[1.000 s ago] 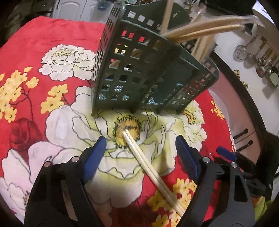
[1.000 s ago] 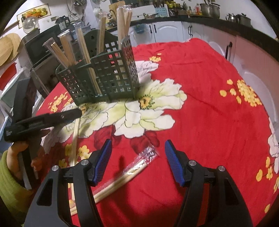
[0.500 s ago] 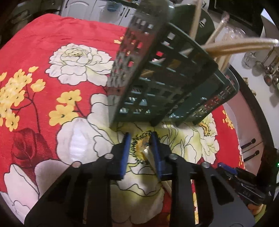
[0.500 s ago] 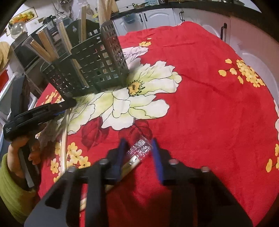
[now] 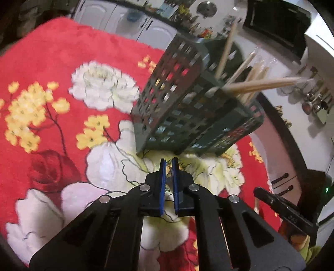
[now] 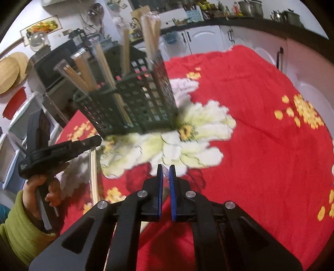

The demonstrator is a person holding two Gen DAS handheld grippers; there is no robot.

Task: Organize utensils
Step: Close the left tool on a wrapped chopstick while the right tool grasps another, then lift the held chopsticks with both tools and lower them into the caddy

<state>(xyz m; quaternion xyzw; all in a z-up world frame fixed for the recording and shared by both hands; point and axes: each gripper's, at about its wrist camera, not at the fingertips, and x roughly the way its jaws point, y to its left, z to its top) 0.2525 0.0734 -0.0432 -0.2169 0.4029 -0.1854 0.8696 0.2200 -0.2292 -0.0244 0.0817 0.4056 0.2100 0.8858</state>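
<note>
Two pairs of chopsticks picked up beside the basket

The green basket (image 5: 187, 116) stands on the red flowered cloth (image 6: 261, 146). Left gripper (image 5: 168, 166), nearer it, squeezes bare chopsticks (image 6: 94, 173); right gripper (image 6: 166, 173) squeezes wrapped chopsticks (image 6: 166, 172). Both pairs point back toward the hands.

— What sort of place is this?
— A home kitchen. White cabinets (image 6: 205, 39) with dark handles run under a dark counter crowded with steel pots (image 6: 248, 6).
— Anything else?
— Ladles (image 5: 311, 102) hang on the wall, a microwave (image 5: 277, 29) sits high up, and a red floral cloth (image 6: 261, 133) covers the desk.
</note>
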